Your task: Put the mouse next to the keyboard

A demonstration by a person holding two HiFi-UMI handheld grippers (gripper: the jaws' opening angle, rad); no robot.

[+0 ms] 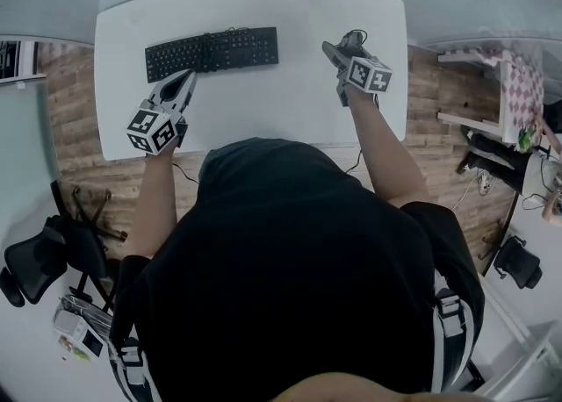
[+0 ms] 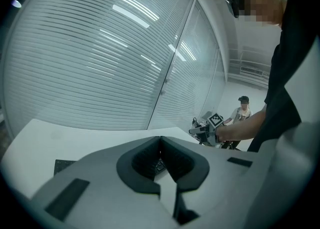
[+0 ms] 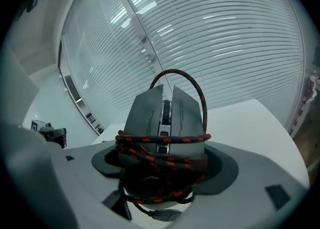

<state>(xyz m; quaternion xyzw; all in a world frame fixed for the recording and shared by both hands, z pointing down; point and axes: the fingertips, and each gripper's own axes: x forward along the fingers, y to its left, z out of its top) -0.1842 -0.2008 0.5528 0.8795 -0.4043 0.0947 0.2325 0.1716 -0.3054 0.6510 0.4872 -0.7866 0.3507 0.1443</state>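
Observation:
A grey mouse (image 3: 165, 118) wrapped in its red-and-black braided cable (image 3: 155, 155) sits between the jaws of my right gripper (image 3: 162, 165), which is shut on it. In the head view the right gripper (image 1: 344, 47) holds the mouse (image 1: 351, 40) over the white table (image 1: 299, 102), to the right of the black keyboard (image 1: 211, 51). My left gripper (image 1: 182, 84) hovers just in front of the keyboard's left half. Its pads (image 2: 150, 160) meet with nothing between them, and a bit of keyboard (image 2: 64, 164) shows beyond.
Glass walls with blinds (image 2: 100, 58) stand behind the table. A black office chair (image 1: 44, 260) is on the floor at my left, a small table with a checked cloth (image 1: 514, 84) at my right. Another person (image 2: 242, 110) stands far off.

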